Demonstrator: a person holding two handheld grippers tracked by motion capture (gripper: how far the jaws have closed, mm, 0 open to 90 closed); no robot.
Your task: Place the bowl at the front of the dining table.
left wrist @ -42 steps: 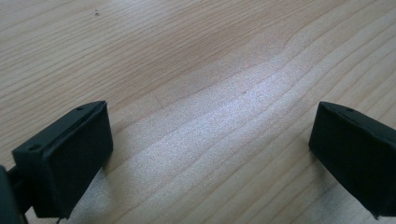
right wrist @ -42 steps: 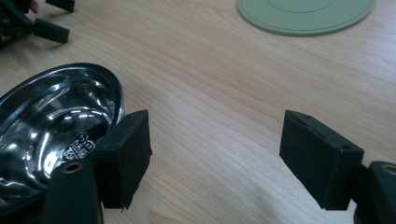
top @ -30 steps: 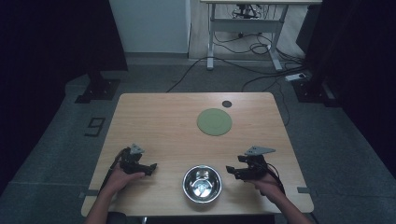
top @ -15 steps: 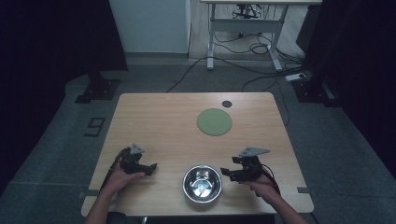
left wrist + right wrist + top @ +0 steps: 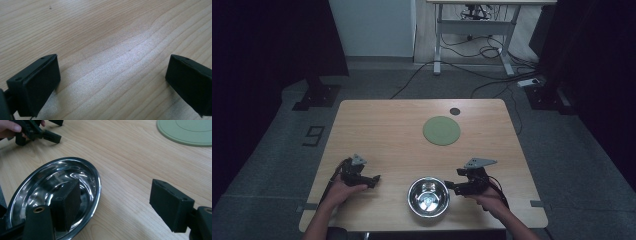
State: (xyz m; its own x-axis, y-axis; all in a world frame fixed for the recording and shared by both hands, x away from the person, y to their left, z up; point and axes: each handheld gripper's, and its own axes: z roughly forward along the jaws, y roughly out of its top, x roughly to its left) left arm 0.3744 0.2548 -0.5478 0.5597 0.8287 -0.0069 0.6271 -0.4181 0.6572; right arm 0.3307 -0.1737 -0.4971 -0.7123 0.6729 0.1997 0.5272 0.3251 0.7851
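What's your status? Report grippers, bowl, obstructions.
Left gripper open, over bare table. Right gripper open, one jaw over the steel bowl's rim, not gripping. Green mat farther off, nothing between.

Bench (image 5: 105, 37): light wood, visible grain, smooth, faint satin sheen where light falls.
Bowl (image 5: 82, 173): polished metal, mirror-glossy, reflecting light and the tool jaw over it.
Round mat (image 5: 190, 132): pale green, matt, faint concentric ridges; looks like rubber or soft plastic.
Left tool (image 5: 112, 82): jaws matt black, pad faces finely textured, edges hard plastic.
Right tool (image 5: 117, 202): same matt black finish, slightly grainy pads.
Floor (image 5: 287, 150): dull grey, carpet-like.
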